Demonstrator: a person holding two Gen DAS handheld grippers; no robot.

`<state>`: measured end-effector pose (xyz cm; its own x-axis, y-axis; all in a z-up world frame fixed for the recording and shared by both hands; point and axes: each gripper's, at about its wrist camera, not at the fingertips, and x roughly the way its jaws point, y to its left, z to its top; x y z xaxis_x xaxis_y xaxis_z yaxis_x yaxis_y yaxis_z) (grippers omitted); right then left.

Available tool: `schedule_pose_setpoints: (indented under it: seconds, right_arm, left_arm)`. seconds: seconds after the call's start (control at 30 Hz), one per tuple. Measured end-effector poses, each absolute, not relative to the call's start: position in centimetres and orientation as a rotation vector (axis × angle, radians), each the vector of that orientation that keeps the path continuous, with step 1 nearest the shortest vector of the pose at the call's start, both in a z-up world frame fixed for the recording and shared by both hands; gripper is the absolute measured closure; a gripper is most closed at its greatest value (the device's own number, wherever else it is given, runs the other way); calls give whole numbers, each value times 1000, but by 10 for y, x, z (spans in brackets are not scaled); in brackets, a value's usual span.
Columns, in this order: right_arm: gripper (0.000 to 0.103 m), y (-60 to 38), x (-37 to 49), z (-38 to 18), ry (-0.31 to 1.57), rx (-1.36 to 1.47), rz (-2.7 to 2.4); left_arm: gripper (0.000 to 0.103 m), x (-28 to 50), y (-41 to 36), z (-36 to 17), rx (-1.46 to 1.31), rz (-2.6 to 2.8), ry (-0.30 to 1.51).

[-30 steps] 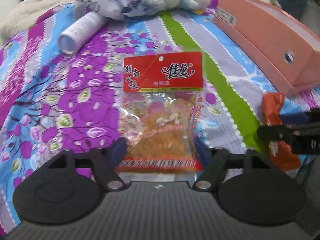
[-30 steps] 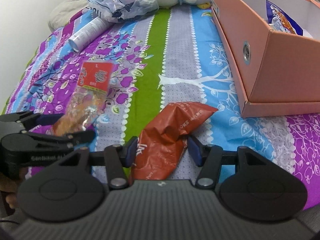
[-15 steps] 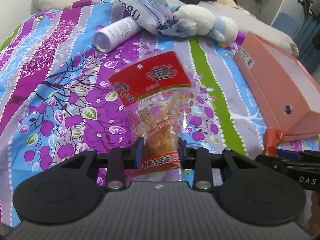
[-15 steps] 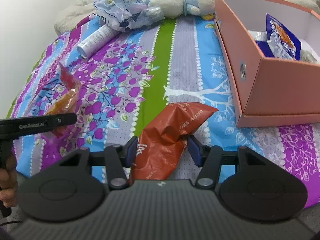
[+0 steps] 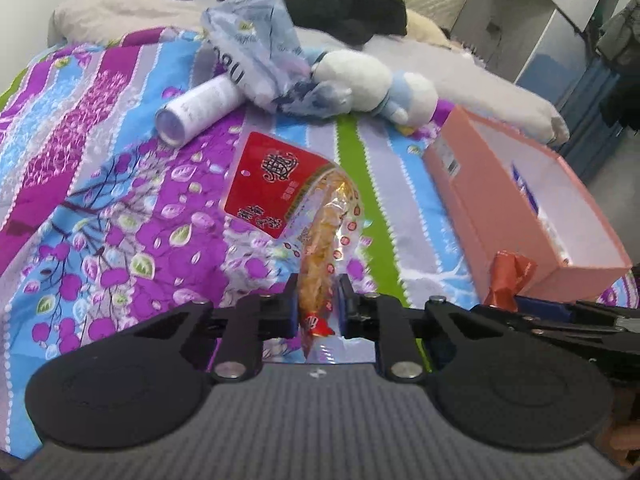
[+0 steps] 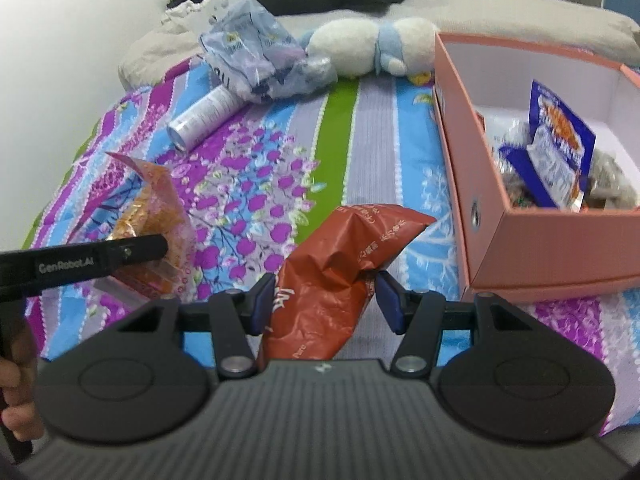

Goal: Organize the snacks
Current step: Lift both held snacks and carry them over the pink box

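Note:
A clear snack packet with a red header (image 5: 276,184) hangs above the flowered bedspread, turned nearly edge-on. My left gripper (image 5: 318,304) has its pads pressing the packet's lower end, and its jaws are still closing. In the right wrist view the packet (image 6: 156,204) and the left gripper (image 6: 160,248) show at the left. My right gripper (image 6: 326,300) is shut on a crumpled red-brown snack bag (image 6: 352,248), held off the bed. That bag (image 5: 508,276) also shows at the right of the left wrist view. An open pink box (image 6: 540,248) stands to the right.
The pink box (image 5: 520,216) holds several snack packets (image 6: 560,152). A white cylindrical bottle (image 5: 196,108), a crinkled plastic bag (image 5: 256,52) and a white plush toy (image 5: 372,80) lie at the far end of the bed. A hand (image 6: 16,392) grips the left tool.
Both grippers have risen above the bed with their packets. The left jaws have narrowed onto the red-header packet, lifted it and rolled it edge-on. The right grip is unchanged.

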<state>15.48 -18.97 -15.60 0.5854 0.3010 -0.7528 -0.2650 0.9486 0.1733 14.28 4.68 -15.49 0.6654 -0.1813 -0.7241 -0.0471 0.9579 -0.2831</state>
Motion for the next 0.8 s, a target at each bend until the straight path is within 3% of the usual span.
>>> schedule_pose_setpoints:
  seconds: [0.8]
  right_arm:
    - [46,-235,176,-37,621,95,267]
  left_arm:
    - [83,196,-11,-27,-359,-281,668]
